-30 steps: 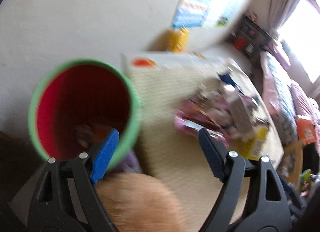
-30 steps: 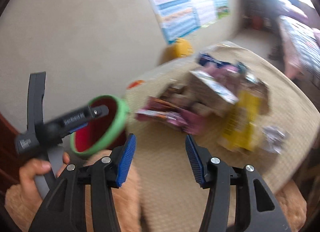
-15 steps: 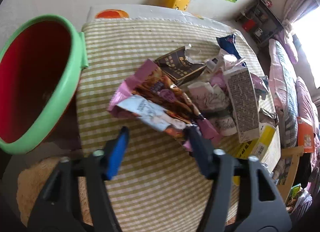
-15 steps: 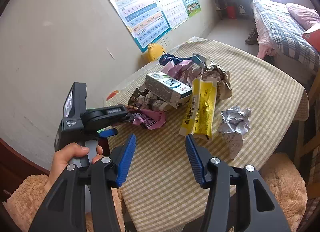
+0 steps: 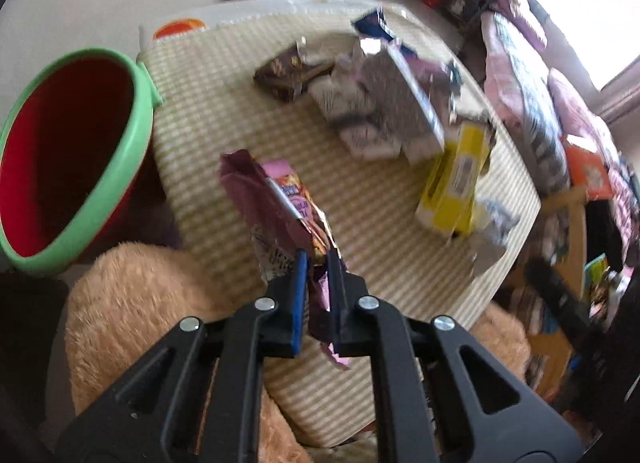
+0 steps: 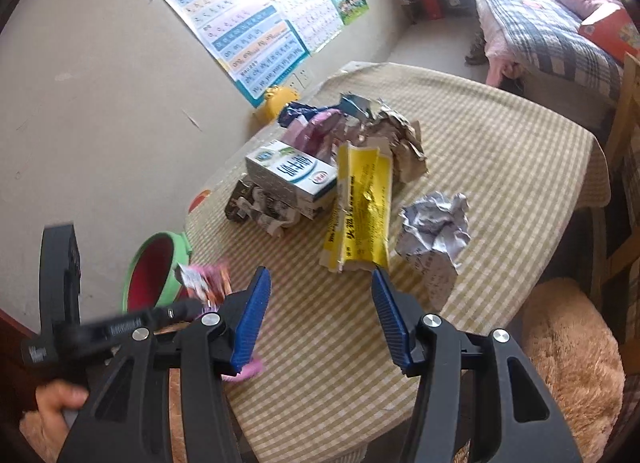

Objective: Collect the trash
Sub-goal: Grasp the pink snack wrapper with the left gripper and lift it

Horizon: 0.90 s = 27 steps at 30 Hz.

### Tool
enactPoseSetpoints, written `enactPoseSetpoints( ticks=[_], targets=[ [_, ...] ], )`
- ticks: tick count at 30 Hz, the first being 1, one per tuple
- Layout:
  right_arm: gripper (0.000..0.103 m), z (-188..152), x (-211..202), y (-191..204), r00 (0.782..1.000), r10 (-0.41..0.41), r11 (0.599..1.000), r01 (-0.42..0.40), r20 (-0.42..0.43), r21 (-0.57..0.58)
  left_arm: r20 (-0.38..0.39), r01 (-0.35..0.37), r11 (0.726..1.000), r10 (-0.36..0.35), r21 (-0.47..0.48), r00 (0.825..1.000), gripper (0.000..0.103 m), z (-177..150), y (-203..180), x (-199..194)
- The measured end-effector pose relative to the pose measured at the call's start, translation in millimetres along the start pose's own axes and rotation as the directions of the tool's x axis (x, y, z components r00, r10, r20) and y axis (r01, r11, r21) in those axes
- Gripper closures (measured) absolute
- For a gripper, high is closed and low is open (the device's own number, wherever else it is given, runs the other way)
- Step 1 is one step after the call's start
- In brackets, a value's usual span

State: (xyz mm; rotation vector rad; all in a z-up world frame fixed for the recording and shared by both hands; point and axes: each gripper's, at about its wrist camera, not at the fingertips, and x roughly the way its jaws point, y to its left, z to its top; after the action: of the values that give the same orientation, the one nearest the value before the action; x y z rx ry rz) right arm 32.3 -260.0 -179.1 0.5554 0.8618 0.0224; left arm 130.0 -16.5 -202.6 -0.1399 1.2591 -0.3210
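The left gripper (image 5: 318, 263) pinches a purple snack wrapper (image 5: 280, 207) tight between its blue fingers. The wrapper hangs above the near edge of the table (image 5: 224, 119), which has a checked cloth on it. A red bin with a green rim (image 5: 68, 159) stands just beside the table, to the left. The right gripper (image 6: 318, 311) is wide open and holds nothing. In front of it lie a yellow packet (image 6: 360, 215), a white milk box (image 6: 292, 175) and a crumpled paper ball (image 6: 434, 231). More trash is piled behind them.
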Motion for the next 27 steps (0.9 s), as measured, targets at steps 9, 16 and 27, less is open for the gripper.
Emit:
enactPoseSetpoints(
  ticks=[9, 16, 27],
  targets=[
    [0.046, -2.4, 3.1, -4.9, 1.000, -0.027, 1.000, 0.027, -0.011, 0.012, 0.022, 0.006, 1.000, -0.005, -0.030, 1.000, 0.057, 2.0, -5.2, 26.0],
    [0.046, -5.1, 12.1, -2.4, 0.998, -0.050, 0.999, 0.050, -0.036, -0.007, 0.081, -0.021, 1.000, 0.019, 0.014, 0.997, 0.074, -6.8, -1.9, 16.3],
    [0.046, 18.1, 9.0, -43.3, 0.977, -0.212, 0.977, 0.211, 0.032, 0.043, 0.129, -0.002, 1.000, 0.006, -0.031, 0.992, 0.075, -9.0, 19.8, 3.4]
  ],
)
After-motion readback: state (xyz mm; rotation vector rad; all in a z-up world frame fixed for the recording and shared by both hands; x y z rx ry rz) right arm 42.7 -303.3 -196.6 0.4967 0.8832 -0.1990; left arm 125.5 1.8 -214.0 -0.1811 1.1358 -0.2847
